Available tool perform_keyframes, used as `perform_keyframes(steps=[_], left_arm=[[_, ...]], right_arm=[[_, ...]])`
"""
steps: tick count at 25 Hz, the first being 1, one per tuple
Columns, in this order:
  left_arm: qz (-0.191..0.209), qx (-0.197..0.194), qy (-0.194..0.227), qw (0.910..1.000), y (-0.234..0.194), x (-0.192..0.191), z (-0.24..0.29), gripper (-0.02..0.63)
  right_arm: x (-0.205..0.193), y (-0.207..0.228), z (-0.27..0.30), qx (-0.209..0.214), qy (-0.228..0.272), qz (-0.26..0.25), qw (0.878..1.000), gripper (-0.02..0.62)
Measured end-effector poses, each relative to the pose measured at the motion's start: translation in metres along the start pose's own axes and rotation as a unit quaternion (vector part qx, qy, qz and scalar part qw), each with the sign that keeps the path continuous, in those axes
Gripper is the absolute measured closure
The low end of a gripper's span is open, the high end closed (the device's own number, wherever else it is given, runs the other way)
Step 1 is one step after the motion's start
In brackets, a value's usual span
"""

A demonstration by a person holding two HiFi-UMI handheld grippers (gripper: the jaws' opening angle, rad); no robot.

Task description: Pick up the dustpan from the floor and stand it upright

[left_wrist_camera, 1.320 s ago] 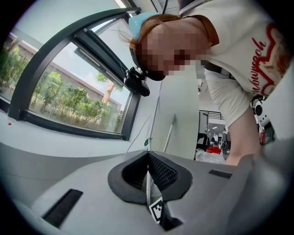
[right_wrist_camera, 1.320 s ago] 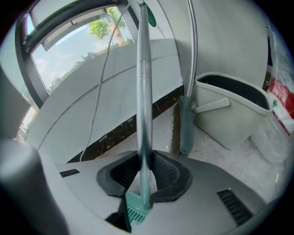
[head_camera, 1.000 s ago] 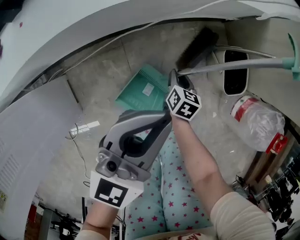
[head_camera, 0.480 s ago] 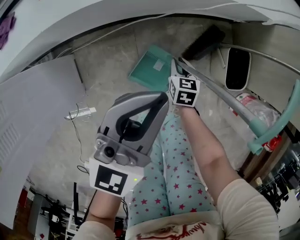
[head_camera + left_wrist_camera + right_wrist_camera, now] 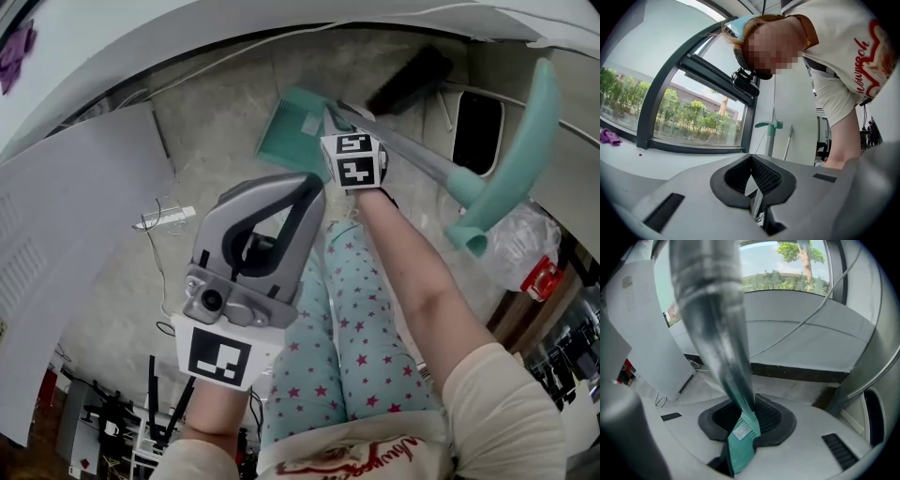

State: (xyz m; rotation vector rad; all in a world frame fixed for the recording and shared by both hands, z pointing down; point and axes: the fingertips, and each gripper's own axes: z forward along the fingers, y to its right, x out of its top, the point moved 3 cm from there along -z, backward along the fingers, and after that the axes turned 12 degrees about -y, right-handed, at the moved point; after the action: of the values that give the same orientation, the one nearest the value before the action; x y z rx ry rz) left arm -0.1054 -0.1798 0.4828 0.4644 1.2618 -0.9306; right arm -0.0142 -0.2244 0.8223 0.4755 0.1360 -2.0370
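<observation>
Over the floor (image 5: 211, 131), my right gripper (image 5: 744, 417) clamps the dustpan (image 5: 291, 141) by its metal handle (image 5: 412, 153); my left gripper (image 5: 752, 180) is closed, empty.

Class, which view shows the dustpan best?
Head view: the dustpan shows pan, pole and teal handle together, held by the right gripper. Right gripper view: only a blurred pole and pan edge. Left gripper view: no clear sight of it.
</observation>
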Motion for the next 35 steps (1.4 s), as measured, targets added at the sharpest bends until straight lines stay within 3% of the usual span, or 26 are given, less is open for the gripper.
perform_keyframes(steps=[11,16,19,23,28,35], left_arm=[[0.004,0.009,-0.004,0.9999,-0.01,0.008,-0.001,0.586],[0.014,0.001,-0.016,0.9998,-0.008,0.013,0.0,0.586],[0.015,0.001,-0.02,0.9997,-0.007,0.02,-0.001,0.586],[0.014,0.008,-0.019,0.9997,-0.004,0.036,-0.007,0.586],[0.017,0.013,-0.017,0.9996,0.002,0.057,-0.014,0.586],[0.016,-0.003,-0.028,0.9995,0.022,0.089,-0.032,0.586]], right_arm=[[0.007,0.0,-0.001,0.007,-0.033,0.01,0.999,0.491],[0.006,-0.005,-0.012,0.017,-0.041,-0.002,0.999,0.405],[0.008,-0.013,-0.025,0.027,-0.043,-0.007,0.999,0.391],[0.007,-0.02,-0.052,0.037,-0.04,0.003,0.998,0.37],[0.003,-0.035,-0.092,0.045,-0.046,-0.032,0.997,0.362],[0.012,-0.055,-0.183,0.061,-0.045,-0.003,0.997,0.364]])
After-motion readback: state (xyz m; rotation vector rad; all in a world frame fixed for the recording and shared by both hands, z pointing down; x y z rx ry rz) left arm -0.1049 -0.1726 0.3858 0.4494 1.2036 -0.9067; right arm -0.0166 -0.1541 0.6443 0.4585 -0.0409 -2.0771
